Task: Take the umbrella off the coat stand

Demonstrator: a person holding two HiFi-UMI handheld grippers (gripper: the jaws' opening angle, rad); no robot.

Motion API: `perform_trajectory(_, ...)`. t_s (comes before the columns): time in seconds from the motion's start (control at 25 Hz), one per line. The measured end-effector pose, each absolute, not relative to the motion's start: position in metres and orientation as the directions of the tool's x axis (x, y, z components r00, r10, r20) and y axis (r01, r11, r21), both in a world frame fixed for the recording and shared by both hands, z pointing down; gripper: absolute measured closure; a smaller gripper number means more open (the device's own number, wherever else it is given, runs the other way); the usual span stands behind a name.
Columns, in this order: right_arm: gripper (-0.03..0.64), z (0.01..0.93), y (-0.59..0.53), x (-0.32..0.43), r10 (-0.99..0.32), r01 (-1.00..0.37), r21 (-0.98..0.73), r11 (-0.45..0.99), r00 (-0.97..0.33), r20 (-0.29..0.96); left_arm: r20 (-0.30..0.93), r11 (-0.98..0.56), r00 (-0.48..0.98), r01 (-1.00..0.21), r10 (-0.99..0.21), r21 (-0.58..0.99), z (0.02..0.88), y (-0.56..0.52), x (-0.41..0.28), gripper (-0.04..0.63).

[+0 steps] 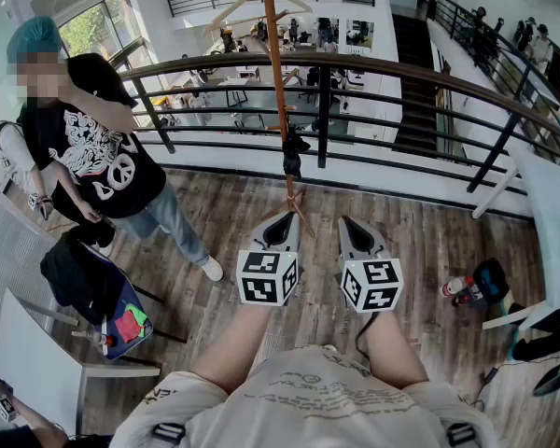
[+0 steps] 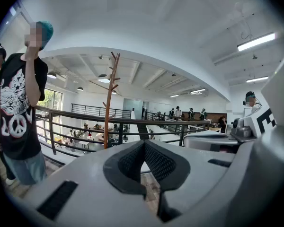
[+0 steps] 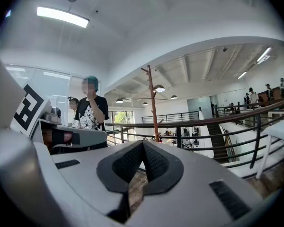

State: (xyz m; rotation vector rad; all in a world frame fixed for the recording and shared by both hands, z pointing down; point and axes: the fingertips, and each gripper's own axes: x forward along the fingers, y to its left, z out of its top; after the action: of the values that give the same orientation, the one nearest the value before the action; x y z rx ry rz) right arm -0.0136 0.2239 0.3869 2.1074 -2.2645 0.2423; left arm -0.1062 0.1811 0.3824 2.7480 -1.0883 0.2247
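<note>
The wooden coat stand point(image 1: 276, 73) rises in front of the railing in the head view. A small black folded umbrella point(image 1: 291, 154) hangs low on its pole. My left gripper point(image 1: 282, 220) and right gripper point(image 1: 357, 227) are side by side just short of the stand, both pointing at it, well below and apart from the umbrella. Both are shut with nothing between the jaws. In the left gripper view the stand point(image 2: 110, 103) is ahead to the left of the closed left gripper point(image 2: 143, 143). The right gripper view has the stand point(image 3: 153, 103) almost straight ahead of the right gripper point(image 3: 143, 144).
A person in a black printed T-shirt point(image 1: 93, 147) stands to the left of the stand. A dark metal railing point(image 1: 373, 68) runs behind it. A chair draped with black clothes point(image 1: 84, 283) is at the left, a white table point(image 1: 551, 213) at the right, and a bag point(image 1: 476, 286) lies on the wooden floor.
</note>
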Motion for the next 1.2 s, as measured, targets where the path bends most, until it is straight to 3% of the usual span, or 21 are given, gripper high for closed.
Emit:
perform_trajectory(0.48, 0.614, 0.397, 0.22, 0.037, -0.984, -0.992, -0.106, 0.073, -0.088, 0.154, 0.221, -0.692, 0.696, -0.713, -0.683, 0.109, 0.391, 0.18, -0.06, 0.591)
perform_trajectory(1.2, 0.614, 0.435, 0.181, 0.067, -0.95, -0.972, -0.078, 0.22, -0.232, 0.21, 0.25, -0.632, 0.643, -0.763, -0.724, 0.133, 0.423, 0.14, -0.012, 0.591)
